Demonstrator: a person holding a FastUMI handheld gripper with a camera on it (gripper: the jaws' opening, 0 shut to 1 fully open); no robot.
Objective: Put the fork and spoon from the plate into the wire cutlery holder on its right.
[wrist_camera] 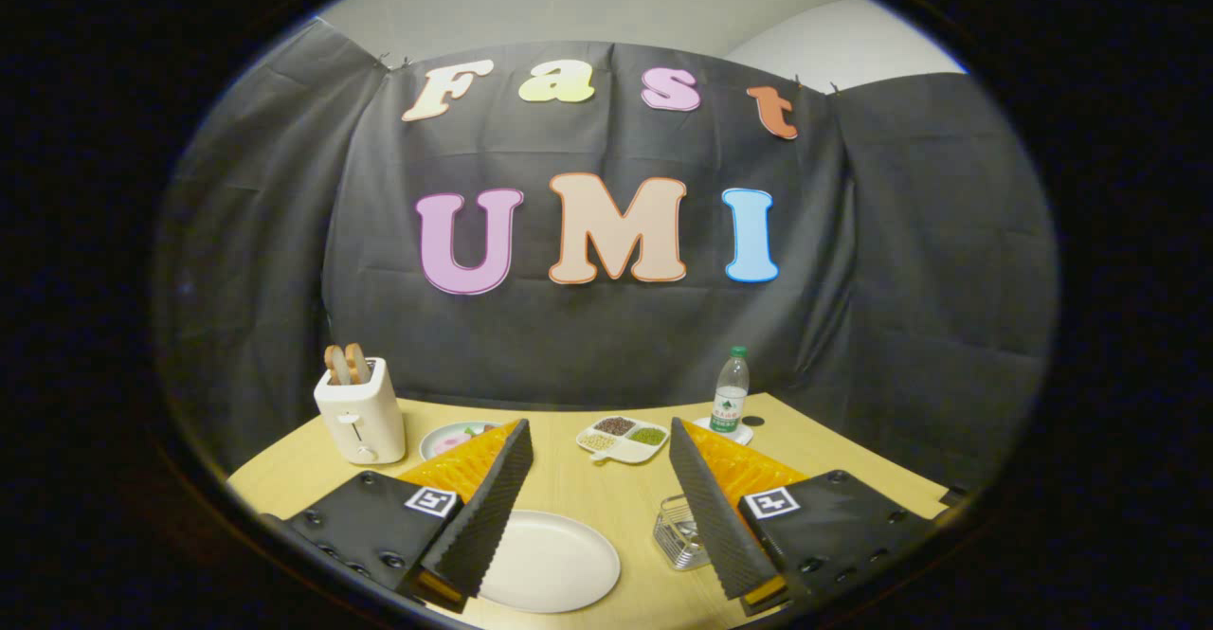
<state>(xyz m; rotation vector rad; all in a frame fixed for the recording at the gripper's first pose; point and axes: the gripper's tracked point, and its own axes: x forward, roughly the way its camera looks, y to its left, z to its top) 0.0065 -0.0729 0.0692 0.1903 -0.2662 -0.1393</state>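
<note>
A cream plate (550, 562) lies low on the wooden table (606, 493), between my fingers and close to the left one, and its visible surface is bare. To its right stands the wire cutlery holder (676, 531), partly hidden behind the right finger. I cannot make out what is inside it. My gripper (598, 424) hangs above the table, open wide, with nothing between its fingers. No fork or spoon shows on the plate.
A white toaster (360, 412) with two bread slices stands at the back left, beside a small plate of food (453, 439). A divided dish of beans (623, 439) sits beyond the fingers. A water bottle (731, 391) stands at the back right.
</note>
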